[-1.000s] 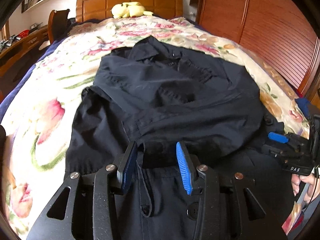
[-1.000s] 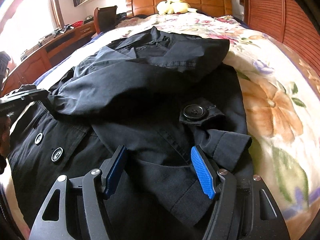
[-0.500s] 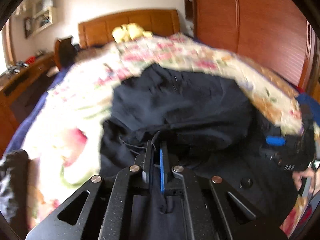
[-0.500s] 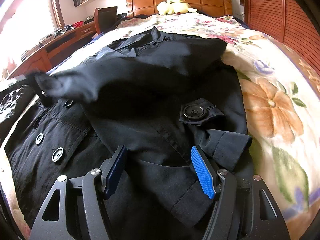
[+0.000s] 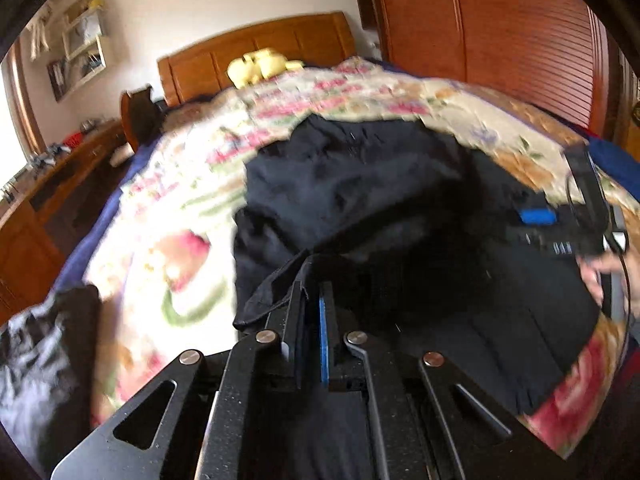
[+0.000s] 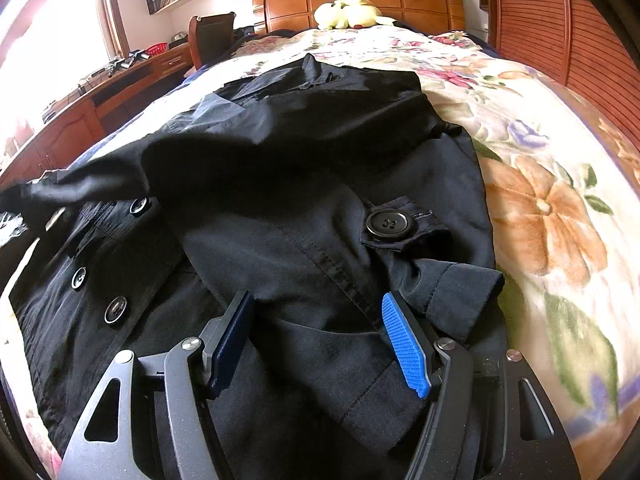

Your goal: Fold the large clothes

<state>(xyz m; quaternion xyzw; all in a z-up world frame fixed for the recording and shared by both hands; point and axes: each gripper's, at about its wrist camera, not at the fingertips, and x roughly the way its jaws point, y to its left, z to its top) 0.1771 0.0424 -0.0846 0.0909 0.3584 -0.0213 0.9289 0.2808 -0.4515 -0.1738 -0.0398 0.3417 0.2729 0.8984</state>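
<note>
Counts on the bed

There was one black buttoned coat (image 6: 304,200), four round black buttons visible on it, two blue-padded grippers, one yellow plush toy (image 6: 348,12), and one floral quilt (image 6: 560,168).

black buttoned coat (image 6: 320,208) lies rumpled across the floral bed

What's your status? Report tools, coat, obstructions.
Left tool shut on coat edge. Right tool open, over the coat. Coat on bed, partly folded. Nothing blocking.
</note>
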